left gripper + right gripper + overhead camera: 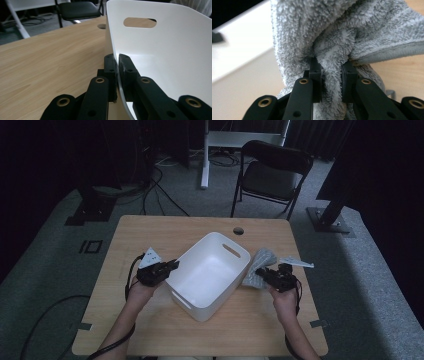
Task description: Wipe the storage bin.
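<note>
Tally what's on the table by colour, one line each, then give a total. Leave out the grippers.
White: 1, the bin, its wall clamped by the left gripper.
Grey: 1, the towel, pinched in the right gripper.
Total: 2

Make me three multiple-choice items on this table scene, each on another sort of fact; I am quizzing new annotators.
1. Where is the grey towel?
A. inside the tub
B. on the table right of the tub
C. on the chair

2. What colour is the tub?
A. white
B. blue
C. black

3. What is the left gripper doing?
A. hanging open
B. clamping the tub's wall
C. holding the towel

Answers:
1 B, the towel lies beside the tub in the right gripper.
2 A, its walls are plain white.
3 B, its jaws sit on both sides of the thin wall.
</note>
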